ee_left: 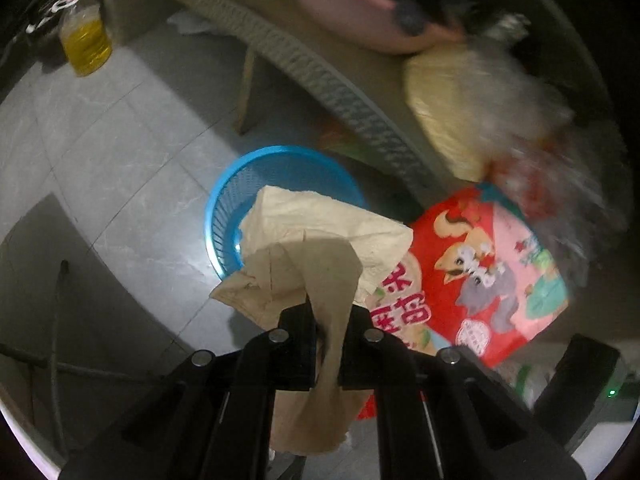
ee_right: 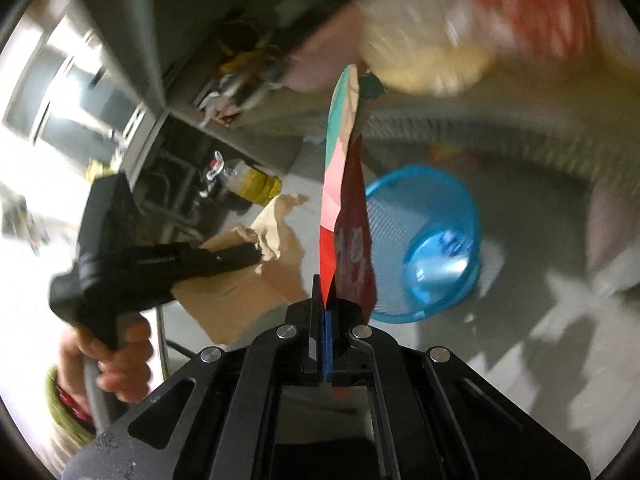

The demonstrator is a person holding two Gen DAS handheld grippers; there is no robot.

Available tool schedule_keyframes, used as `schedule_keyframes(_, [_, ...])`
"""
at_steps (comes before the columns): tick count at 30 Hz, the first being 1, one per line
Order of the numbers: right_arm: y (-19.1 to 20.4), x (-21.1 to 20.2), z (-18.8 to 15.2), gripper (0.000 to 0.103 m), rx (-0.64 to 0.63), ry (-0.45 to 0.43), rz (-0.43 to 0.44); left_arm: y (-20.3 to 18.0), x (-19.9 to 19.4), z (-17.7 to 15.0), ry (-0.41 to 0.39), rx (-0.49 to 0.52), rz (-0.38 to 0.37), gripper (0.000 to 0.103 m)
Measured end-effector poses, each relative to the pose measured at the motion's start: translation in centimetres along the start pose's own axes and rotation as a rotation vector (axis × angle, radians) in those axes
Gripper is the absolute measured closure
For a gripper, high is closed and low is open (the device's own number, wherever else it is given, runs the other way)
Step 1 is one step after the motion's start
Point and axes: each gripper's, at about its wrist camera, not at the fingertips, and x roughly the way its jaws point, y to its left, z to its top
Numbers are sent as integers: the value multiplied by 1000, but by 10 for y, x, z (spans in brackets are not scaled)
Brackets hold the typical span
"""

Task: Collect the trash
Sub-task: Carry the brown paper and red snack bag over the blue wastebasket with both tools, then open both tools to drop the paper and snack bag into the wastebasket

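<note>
Left wrist view showed a crumpled brown paper napkin (ee_left: 320, 248) clamped between the left gripper (ee_left: 329, 316) jaws, hanging over a blue mesh basket (ee_left: 232, 196) on the grey tiled floor (ee_left: 120, 160). Beside it, the right gripper (ee_right: 328, 300) pinched a red snack bag (ee_right: 344, 216) edge-on, its long axis pointing away. Blur obscured the sofa clutter (ee_left: 480, 100) behind.

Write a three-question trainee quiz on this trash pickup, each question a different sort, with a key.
1. True or false: the left gripper is shut on the brown paper.
2. Which does the right gripper hold? A) oil bottle B) red wrapper C) cushion
3. Fill in: the bin on the floor is ____ in colour.

Key: 1 true; 2 B, the red wrapper; 3 blue.
</note>
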Motion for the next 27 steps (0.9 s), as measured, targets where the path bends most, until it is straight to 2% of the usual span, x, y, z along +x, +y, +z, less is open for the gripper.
schedule_keyframes(4, [-36, 43, 5, 103, 178, 19, 66, 11, 19, 14, -10, -15, 35, 97])
schedule_keyframes(6, [-46, 69, 7, 103, 228, 5, 57, 14, 23, 20, -12, -15, 50, 97])
schedule_keyframes(9, [-60, 106, 14, 95, 296, 5, 3, 18, 26, 26, -21, -8, 69, 97])
schedule_keyframes(11, [-74, 132, 15, 55, 350, 48, -24, 22, 28, 30, -21, -11, 74, 96])
schedule_keyframes(12, [-82, 145, 14, 50, 374, 80, -65, 23, 30, 31, -19, -14, 75, 96])
schedule_keyframes(13, [-88, 151, 12, 49, 391, 102, -105, 25, 30, 31, -17, -15, 75, 96])
schedule_keyframes(15, [-92, 149, 8, 49, 388, 111, -124, 27, 34, 32, -12, -11, 79, 96])
schedule_keyframes(18, [-90, 130, 1, 43, 328, 87, -155, 28, 38, 33, -1, -6, 81, 96])
schedule_keyframes(27, [-90, 61, -11, 43, 216, 56, -223, 18, 55, 41, 33, -9, 90, 95])
